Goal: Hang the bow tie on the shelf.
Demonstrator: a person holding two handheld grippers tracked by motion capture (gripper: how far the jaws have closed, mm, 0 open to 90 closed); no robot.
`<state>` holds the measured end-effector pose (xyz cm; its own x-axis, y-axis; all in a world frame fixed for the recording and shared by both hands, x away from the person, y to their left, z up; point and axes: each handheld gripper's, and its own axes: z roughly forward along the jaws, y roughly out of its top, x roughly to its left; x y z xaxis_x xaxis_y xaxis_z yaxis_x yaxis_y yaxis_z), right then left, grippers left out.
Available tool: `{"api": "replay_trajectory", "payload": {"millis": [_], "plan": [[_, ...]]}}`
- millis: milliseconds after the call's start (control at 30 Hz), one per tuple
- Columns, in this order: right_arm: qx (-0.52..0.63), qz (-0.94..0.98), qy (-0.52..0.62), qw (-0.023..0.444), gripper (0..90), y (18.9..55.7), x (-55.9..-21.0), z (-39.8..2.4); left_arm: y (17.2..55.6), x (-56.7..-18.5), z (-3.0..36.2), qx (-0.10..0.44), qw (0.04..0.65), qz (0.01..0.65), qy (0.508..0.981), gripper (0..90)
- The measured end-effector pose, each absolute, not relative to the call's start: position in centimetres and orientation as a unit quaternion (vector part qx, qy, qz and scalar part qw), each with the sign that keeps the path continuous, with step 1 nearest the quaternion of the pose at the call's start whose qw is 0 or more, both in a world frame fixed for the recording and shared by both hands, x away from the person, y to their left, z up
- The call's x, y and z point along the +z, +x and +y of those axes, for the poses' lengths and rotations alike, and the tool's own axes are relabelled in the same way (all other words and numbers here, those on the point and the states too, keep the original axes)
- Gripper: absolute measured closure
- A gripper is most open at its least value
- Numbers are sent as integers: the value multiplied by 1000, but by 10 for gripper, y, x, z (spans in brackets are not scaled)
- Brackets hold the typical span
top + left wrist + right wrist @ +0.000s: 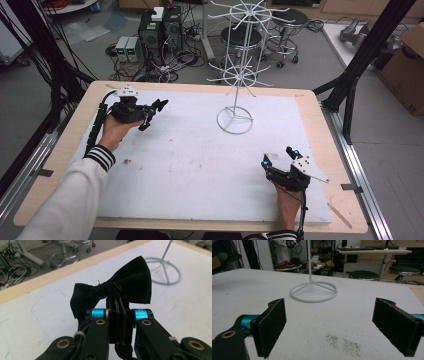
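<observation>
near the counter's front right corner the right tool (280, 159) rests released, jaws wide. toward the far left corner the left tool (152, 111) is clenched on the black bow tie (117, 291); keep that pinch at its knot while carrying it to the white rack (235, 120).

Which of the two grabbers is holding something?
The left gripper: its fingers are shut on a black fabric bow tie. The right gripper is open with nothing between its fingers.
</observation>
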<state>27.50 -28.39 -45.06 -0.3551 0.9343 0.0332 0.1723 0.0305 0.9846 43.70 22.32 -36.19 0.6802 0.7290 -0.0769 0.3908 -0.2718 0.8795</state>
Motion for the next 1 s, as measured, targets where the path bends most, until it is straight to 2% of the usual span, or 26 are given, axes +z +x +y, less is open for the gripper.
{"api": "replay_trajectory", "payload": {"millis": [367, 500, 1000], "plan": [[535, 626, 442, 356, 109, 275, -450, -284, 434, -335, 220, 182, 518, 358, 755, 871], [535, 626, 443, 355, 110, 275, -451, -284, 435, -316, 208, 191, 532, 346, 749, 871], [535, 626, 445, 352, 109, 274, -450, -283, 441, -291, 172, 196, 558, 328, 737, 872]]}}
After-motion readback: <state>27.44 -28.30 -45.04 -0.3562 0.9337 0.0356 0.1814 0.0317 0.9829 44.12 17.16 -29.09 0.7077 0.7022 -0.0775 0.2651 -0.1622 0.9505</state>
